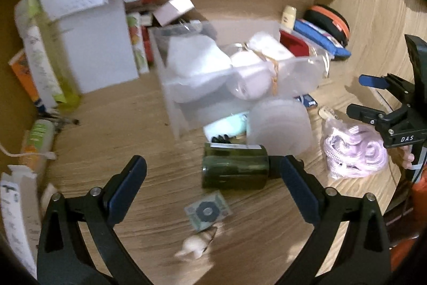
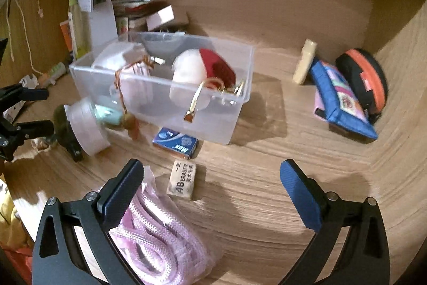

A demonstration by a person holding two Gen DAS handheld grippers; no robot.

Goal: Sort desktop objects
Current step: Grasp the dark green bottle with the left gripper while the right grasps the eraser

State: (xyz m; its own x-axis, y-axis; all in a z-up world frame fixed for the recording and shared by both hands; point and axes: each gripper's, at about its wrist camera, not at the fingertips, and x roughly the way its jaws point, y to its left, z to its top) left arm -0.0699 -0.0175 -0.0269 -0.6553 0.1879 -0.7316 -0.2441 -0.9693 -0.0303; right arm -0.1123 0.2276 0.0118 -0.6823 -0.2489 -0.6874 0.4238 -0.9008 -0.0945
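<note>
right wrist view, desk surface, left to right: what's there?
Pink cord bundle → AB eraser → clear plastic bin → cream case → blue pouch → black-and-orange round case. Blue Max box skipped: it overlaps the eraser's span.

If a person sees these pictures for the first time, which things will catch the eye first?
Probably the clear plastic box mid-desk, stuffed with white rolls and a red item. Next, the bagged pink rope under the open right gripper, and the dark green jar lying on its side before the open left gripper.
</note>
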